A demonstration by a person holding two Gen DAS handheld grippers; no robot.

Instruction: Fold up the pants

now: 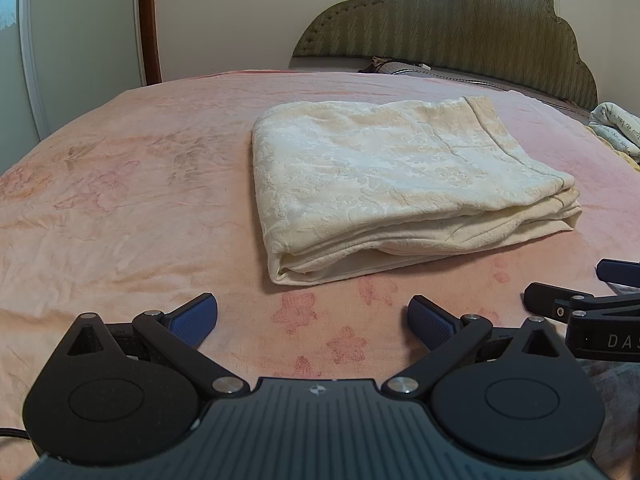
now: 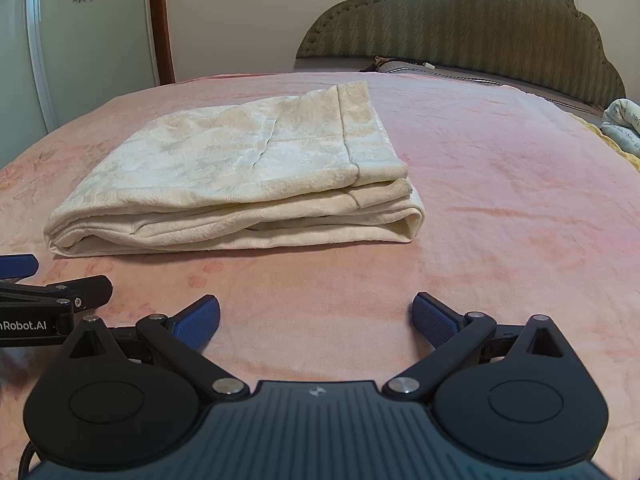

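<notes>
The left tongs (image 1: 313, 320) are closest in the left wrist view. Their two blue pads (image 1: 196, 318) are spread wide apart, and nothing is between them. They hang low over the pink bed cover (image 1: 132, 208), which has faded flower prints on it. At the right edge of this view the right tongs (image 1: 600, 304) poke in from the side, close beside the left ones.

In the right wrist view the right tongs (image 2: 316, 320) are wide open too, with only pink cover between the blue pads. The left tongs (image 2: 48, 300) show at the left edge.

A little farther on lie the pants (image 1: 400, 184), cream colored with a soft raised pattern. They are folded into a thick, flat bundle that rests on the bed cover, near the middle of the bed. No tongs touch them. From the left wrist view they sit ahead and a bit to the right. From the right wrist view the pants (image 2: 240, 176) sit ahead and to the left, with the stacked layers and a rounded fold showing along the near edge.

Behind the pants, at the far end of the bed, stands a green padded headboard (image 1: 460, 28) with a wavy top. A pillow (image 1: 396, 66) lies at its foot. A bunched printed cloth (image 1: 618, 128) rests at the far right edge of the bed. On the left is a white door (image 1: 80, 48) with flower stickers.
</notes>
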